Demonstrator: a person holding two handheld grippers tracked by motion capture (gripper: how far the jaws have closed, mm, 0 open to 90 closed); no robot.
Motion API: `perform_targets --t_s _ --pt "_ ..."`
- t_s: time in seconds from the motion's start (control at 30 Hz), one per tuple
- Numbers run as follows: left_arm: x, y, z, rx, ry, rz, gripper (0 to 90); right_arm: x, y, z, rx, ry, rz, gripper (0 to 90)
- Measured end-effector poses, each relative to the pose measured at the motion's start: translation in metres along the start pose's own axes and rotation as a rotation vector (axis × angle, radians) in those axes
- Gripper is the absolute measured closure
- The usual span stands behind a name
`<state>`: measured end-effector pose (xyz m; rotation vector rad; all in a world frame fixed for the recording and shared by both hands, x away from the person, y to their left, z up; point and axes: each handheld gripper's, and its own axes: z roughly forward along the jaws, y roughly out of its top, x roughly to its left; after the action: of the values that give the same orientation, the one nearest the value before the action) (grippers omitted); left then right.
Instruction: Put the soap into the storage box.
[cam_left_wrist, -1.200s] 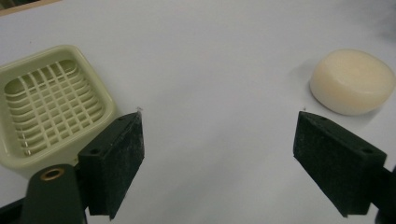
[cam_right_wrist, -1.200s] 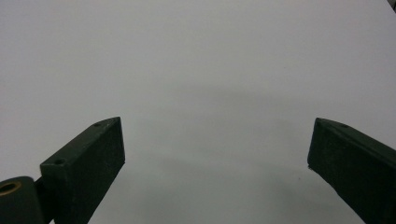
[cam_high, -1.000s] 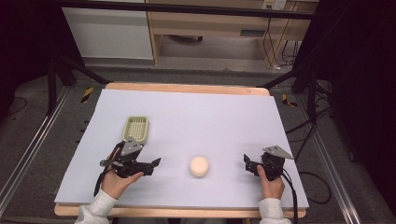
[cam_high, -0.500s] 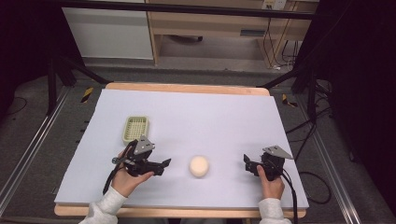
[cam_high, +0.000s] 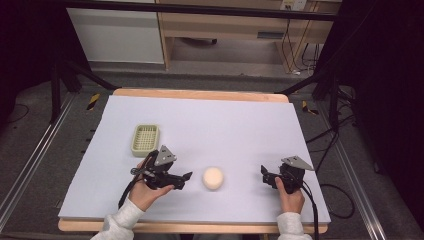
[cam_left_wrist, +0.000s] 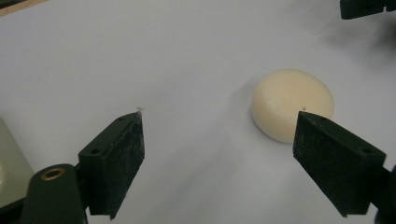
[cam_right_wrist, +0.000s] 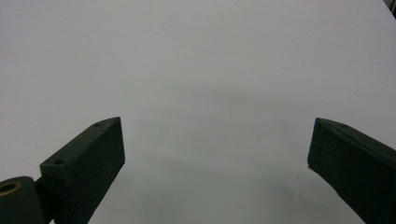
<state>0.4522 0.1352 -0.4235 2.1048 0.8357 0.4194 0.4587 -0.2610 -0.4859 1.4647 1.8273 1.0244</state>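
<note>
A cream round puck-shaped object (cam_high: 213, 177) (cam_left_wrist: 292, 104) lies on the white table sheet near the front middle. My left gripper (cam_high: 186, 179) (cam_left_wrist: 219, 163) is open just left of it, jaws pointing at it, with the object a little beyond the right jaw and not between the jaws. A pale green basket (cam_high: 145, 138) sits behind the left gripper; its corner (cam_left_wrist: 9, 168) shows at the left edge of the left gripper view. My right gripper (cam_high: 264, 176) (cam_right_wrist: 215, 168) is open at the front right, over bare sheet with nothing between its jaws.
The white sheet (cam_high: 225, 125) covers a wooden table whose edge (cam_high: 200, 94) shows at the back. Black frame legs and cables (cam_high: 330, 150) stand to the right. Shelving (cam_high: 220, 30) is beyond the table.
My left gripper has moved right from beside the basket toward the cream object. The right gripper, the object and the basket have stayed put.
</note>
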Motion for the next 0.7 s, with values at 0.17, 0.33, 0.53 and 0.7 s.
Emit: perform_targets --t_s 0.17,0.33,0.53,0.7 --pt "-0.006 0.005 0.004 0.001 -0.013 0.011 16.6 0.0 0.0 0.0 0.001 0.001 0.0 4.3" --pt "-0.012 0.01 0.009 0.003 -0.023 0.023 16.6 0.0 0.0 0.0 0.0 0.001 0.0 4.3" --pt "-0.015 0.012 0.014 0.002 -0.036 0.023 16.6 0.0 0.0 0.0 0.002 0.002 0.002 4.3" --pt "-0.021 0.014 0.021 0.016 -0.047 0.032 16.6 0.0 0.0 0.0 0.003 0.003 0.002 4.3"
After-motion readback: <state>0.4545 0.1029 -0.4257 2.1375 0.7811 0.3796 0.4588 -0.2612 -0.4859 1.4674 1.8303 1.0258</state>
